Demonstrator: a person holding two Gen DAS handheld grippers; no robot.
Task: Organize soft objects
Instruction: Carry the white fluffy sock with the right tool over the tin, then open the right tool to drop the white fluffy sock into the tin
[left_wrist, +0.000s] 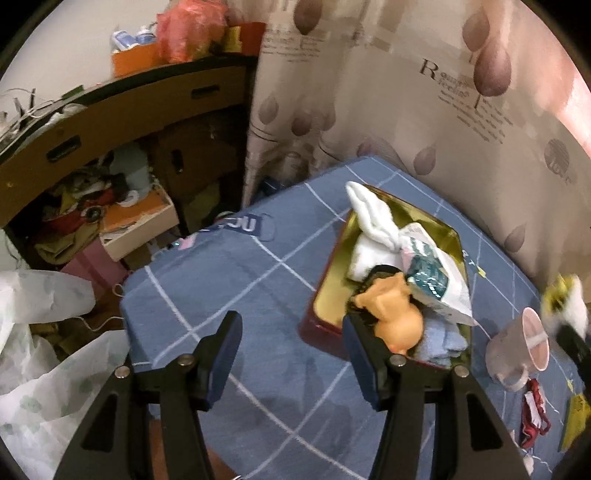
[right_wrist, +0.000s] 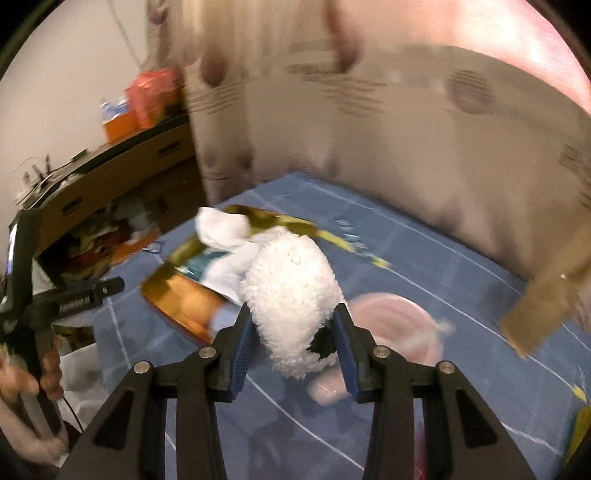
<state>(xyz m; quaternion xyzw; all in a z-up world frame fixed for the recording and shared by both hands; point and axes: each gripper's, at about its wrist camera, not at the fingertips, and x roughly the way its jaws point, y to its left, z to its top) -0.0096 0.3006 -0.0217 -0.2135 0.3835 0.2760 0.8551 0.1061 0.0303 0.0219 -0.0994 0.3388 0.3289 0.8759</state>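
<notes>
Right wrist view: right gripper (right_wrist: 291, 341) pinched a fluffy white plush toy (right_wrist: 291, 291); left gripper (left_wrist: 291, 354) fingers were spread above the blue checked cloth (left_wrist: 229, 266).

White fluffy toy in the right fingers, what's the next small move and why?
Probably carry the white fluffy toy forward and left over the tin, then open. The right gripper already clamps it above the blue cloth, and the tin already holds the other soft things, such as the orange toy.
</notes>
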